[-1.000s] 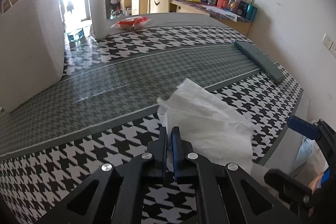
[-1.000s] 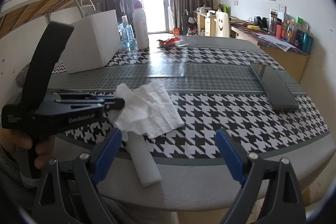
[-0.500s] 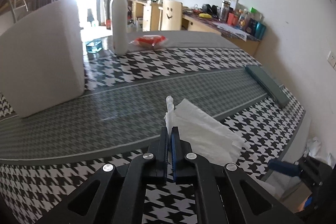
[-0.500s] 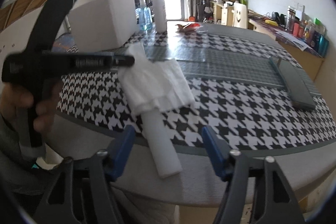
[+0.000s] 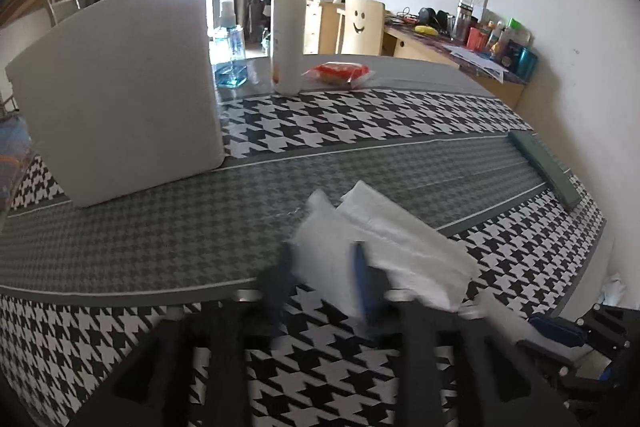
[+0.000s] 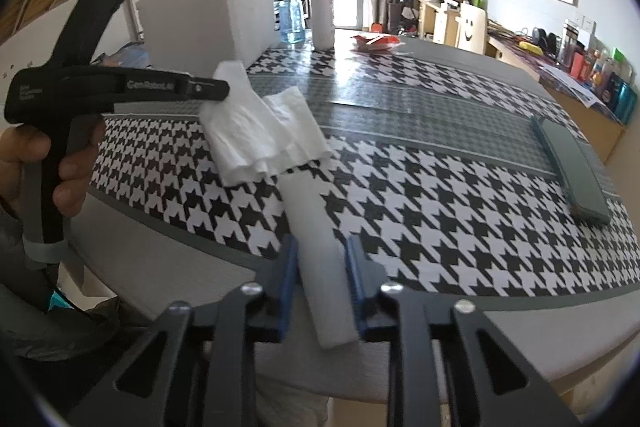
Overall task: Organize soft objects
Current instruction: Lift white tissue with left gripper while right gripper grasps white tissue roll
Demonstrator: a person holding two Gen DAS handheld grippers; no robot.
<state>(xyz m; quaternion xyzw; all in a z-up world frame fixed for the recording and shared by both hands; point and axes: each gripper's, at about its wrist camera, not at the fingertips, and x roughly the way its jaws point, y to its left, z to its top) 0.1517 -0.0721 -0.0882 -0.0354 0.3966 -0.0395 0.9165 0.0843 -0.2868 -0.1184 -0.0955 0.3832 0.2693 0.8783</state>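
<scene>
A white folded tissue [image 6: 264, 131] lies on the houndstooth table, also in the left wrist view [image 5: 384, 255]. My left gripper [image 5: 324, 267] is open, blurred by motion, with the tissue's near corner between its blue pads; it shows from the side in the right wrist view [image 6: 216, 89]. A white foam stick [image 6: 320, 251] lies below the tissue toward the table's front edge. My right gripper [image 6: 322, 287] has its blue fingers on both sides of the stick's near end, close to its sides.
A large white foam block [image 5: 120, 99] stands at the back left. A white pump bottle [image 5: 286, 27], a blue bottle [image 5: 230, 55] and a red packet [image 5: 340, 71] stand behind. A dark green bar [image 6: 572, 167] lies at the right edge.
My left gripper has opened and the tissue now lies folded flat on the table. My right gripper has narrowed and moved in around the foam stick's near end.
</scene>
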